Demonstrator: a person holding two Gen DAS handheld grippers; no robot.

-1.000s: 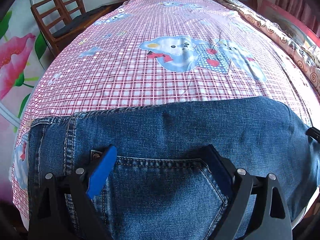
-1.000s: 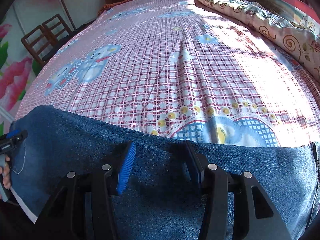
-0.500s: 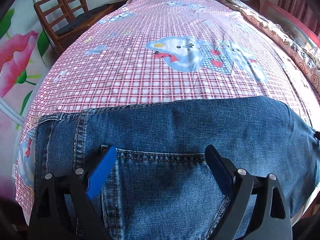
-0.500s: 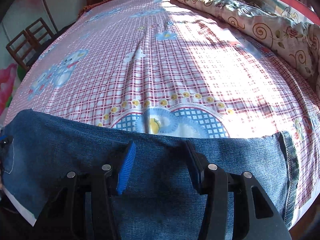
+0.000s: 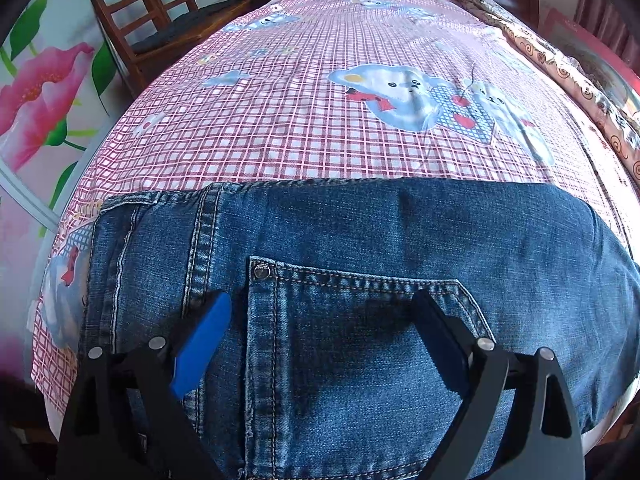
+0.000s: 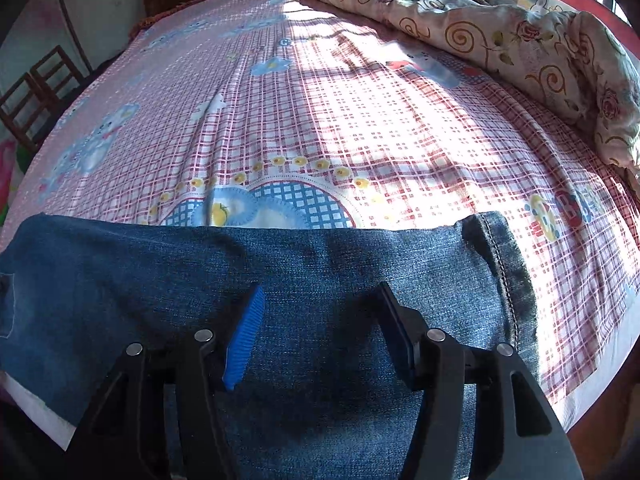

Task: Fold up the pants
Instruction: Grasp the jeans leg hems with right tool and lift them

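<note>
Blue denim jeans lie flat across the near edge of a bed with a pink checked sheet. In the left wrist view the waistband end and a back pocket show; my left gripper hovers over the pocket, open wide, nothing between its blue pads. In the right wrist view the leg end with its hem shows. My right gripper is above the leg, its jaws opening, with only flat denim beneath them and nothing pinched.
A rolled floral quilt lies along the bed's right side. Wooden chairs stand by the flowered wall at the left. The wooden bed frame edges the near right corner.
Both grippers have slid along the jeans: the left toward the waistband, revealing the pocket; the right toward the hem. The right jaws have widened.
</note>
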